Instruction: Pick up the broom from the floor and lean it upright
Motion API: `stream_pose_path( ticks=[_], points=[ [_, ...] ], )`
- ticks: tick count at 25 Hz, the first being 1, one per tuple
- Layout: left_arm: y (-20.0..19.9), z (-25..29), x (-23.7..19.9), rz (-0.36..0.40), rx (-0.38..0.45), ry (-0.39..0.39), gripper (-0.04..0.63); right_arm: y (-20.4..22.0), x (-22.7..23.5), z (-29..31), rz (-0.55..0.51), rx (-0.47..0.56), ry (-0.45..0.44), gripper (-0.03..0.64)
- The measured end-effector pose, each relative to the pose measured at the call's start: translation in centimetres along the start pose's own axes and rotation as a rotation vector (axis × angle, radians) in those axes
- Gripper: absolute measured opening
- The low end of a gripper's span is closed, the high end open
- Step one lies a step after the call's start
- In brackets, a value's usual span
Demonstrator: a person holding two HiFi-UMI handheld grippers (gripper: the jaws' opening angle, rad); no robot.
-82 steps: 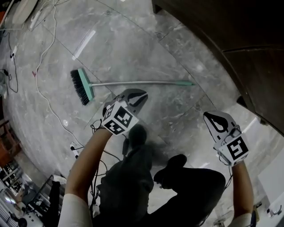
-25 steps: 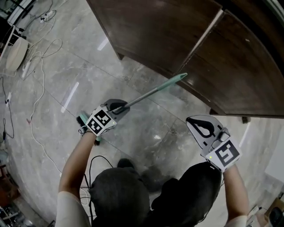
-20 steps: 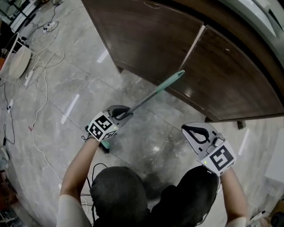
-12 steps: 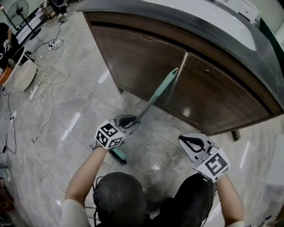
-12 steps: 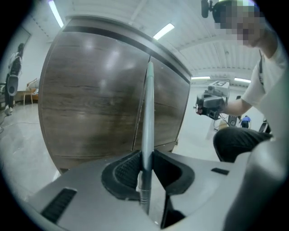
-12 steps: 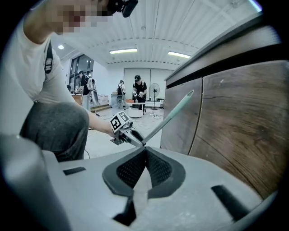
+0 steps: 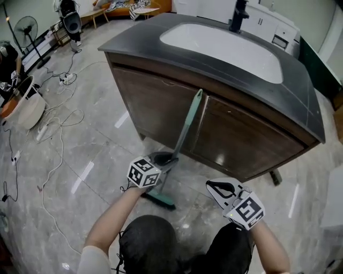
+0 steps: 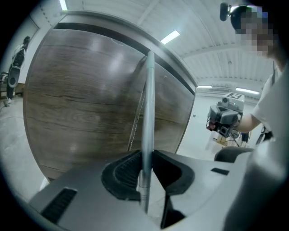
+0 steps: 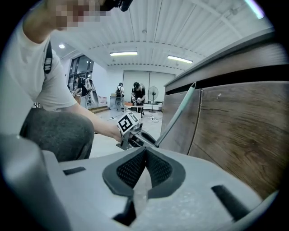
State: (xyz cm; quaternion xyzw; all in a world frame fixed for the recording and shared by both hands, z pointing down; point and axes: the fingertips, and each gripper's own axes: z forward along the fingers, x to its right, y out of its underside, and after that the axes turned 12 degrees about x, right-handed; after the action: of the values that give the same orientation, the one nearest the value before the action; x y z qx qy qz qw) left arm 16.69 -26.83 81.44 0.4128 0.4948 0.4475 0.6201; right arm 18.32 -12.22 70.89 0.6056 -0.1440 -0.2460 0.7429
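The left gripper's point(image 8: 145, 168) fingers point(image 8: 122, 173) are closing on the broom point(image 8: 147, 113), with a ribbed pad pressed to either side of its silvery handle, low on the shaft. From that grip the handle rises steeply at a tilt toward the seam between the two doors of the dark wooden sink cabinet point(image 7: 155, 101). Its teal top end sits just under the dark countertop, though from where I stand I can't tell whether it touches the wood. Below the gripper, the teal broom head point(image 7: 162, 199) is down at the grey marble floor point(image 7: 96, 155), close in front of the crouching person.

The right gripper point(image 7: 213, 186) hangs off to the right, well apart from the broom. Its fingers point(image 9: 131, 169) are pressed together with nothing between them, and they point toward the cabinet front.

A white basin point(image 7: 225, 45) and a black tap point(image 7: 237, 16) sit in the top, and loose cables point(image 7: 53, 134) trail over the floor to the left.
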Motion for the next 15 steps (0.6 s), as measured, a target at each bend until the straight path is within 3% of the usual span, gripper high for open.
stream_pose_path(
  ticks=[5,11,15],
  points=[
    [-0.5,1.7,1.1,-0.023,-0.001,0.015,0.077,0.0,-0.1,-0.7,-0.001,0.003,0.007,0.0],
    [0.0,2.8,0.0,-0.085,0.033,-0.021,0.086,0.9,-0.3,-1.7,0.01,-0.007,0.023,0.0],
    [0.1,3.0,-0.5,-0.074,0.045,-0.038,0.089,1.5,-0.5,-2.1,0.017,-0.012,0.033,0.0]
  ],
)
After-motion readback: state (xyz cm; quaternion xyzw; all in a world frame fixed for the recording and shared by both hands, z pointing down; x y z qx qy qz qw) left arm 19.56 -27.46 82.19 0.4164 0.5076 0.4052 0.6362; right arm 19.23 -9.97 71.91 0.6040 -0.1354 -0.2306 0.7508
